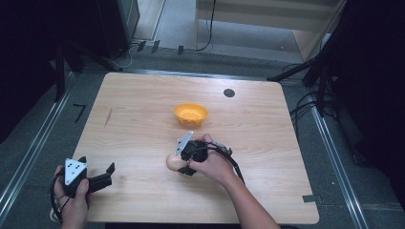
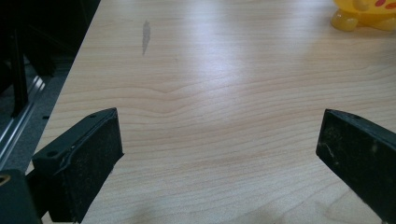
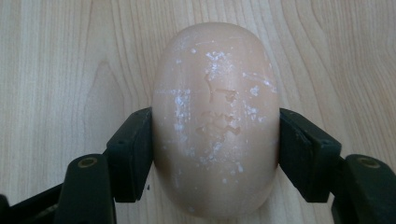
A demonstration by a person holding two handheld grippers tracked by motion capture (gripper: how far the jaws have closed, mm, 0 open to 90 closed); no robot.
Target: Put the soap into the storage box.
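Beige egg [image 3: 215, 121] clamped between right gripper [image 3: 215, 140] pads, left gripper [image 2: 219, 154] spread wide, holding nothing

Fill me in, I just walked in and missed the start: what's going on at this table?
A person works with a gripper in each hand. The right gripper is shut on a peach-coloured egg lying on the wooden table, just in front of an orange bowl. The left gripper rests open near the table's front left corner, with nothing between its jaws.
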